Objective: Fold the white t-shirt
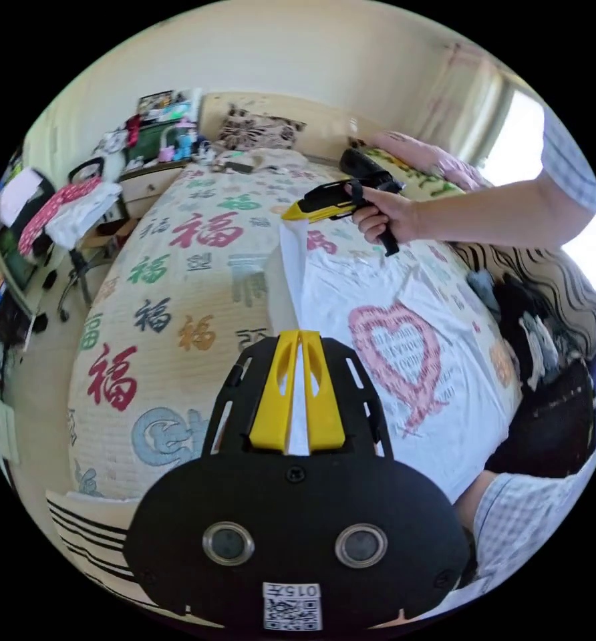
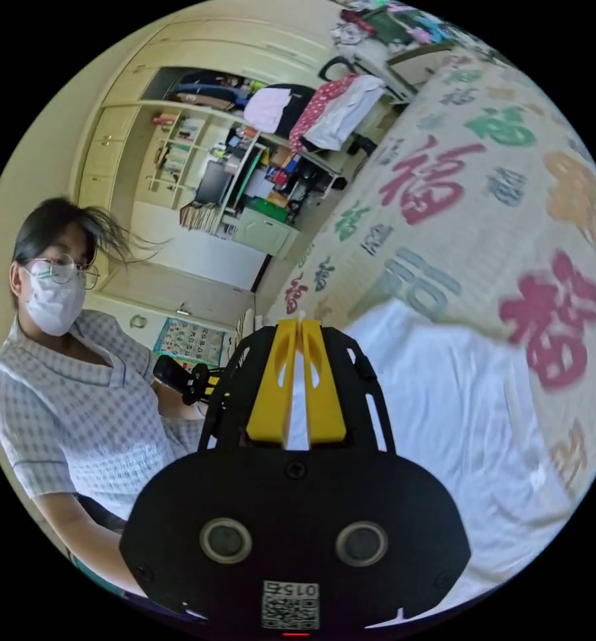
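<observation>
Both tongs pinch one edge of the white t-shirt and lift it off the bed.

The left tongs and right tongs are squeezed narrow on thin cloth. The shirt looks soft, light and floppy, so holding its edge seems best. In the right gripper view, at 3 o'clock, it looks blurry, and its far side is cut off.

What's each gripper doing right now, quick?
Left gripper: shut on the white t-shirt.
Right gripper: shut on the white t-shirt too.
</observation>
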Tool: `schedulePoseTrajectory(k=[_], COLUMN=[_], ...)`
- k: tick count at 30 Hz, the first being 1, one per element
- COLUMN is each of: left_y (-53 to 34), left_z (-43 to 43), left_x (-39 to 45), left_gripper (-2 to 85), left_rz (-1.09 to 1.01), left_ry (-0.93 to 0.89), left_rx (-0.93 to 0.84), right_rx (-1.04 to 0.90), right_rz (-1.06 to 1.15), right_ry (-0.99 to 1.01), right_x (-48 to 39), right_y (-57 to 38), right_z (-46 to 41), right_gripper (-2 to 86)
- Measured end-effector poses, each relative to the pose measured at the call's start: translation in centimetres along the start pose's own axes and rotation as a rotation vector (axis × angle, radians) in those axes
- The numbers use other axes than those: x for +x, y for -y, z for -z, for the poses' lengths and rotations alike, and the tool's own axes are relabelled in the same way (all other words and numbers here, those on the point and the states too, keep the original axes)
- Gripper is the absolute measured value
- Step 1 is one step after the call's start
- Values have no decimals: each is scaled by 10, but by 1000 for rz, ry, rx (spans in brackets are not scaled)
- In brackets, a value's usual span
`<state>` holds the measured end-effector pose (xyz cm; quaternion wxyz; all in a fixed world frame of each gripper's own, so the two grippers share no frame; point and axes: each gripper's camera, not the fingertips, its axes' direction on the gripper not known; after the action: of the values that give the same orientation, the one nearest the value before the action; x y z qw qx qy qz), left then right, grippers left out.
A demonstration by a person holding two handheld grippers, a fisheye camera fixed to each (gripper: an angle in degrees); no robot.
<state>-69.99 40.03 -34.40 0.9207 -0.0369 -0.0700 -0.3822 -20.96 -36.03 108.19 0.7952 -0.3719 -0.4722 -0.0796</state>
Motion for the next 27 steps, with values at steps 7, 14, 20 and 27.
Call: schedulePoseTrajectory(k=[7, 14, 20, 27], left_y=[-4, 39, 38, 54], left_z=[-59, -74, -142, -147], left_x=[49, 32, 41, 54], left_gripper=[4, 5, -2, 2], left_rz=[26, 160, 165, 184], left_ry=[-90, -130, -155, -174], left_rx=[-186, -92, -276, -283], right_rx=[187, -84, -172, -104], right_rz=[-345, -133, -311, -142], right_ry=[-212, -284, -452, -497], right_x=[45, 5, 27, -19], right_y=[-66, -12, 2, 36], right_z=[48, -6, -25, 4], right_gripper=[71, 44, -4, 49])
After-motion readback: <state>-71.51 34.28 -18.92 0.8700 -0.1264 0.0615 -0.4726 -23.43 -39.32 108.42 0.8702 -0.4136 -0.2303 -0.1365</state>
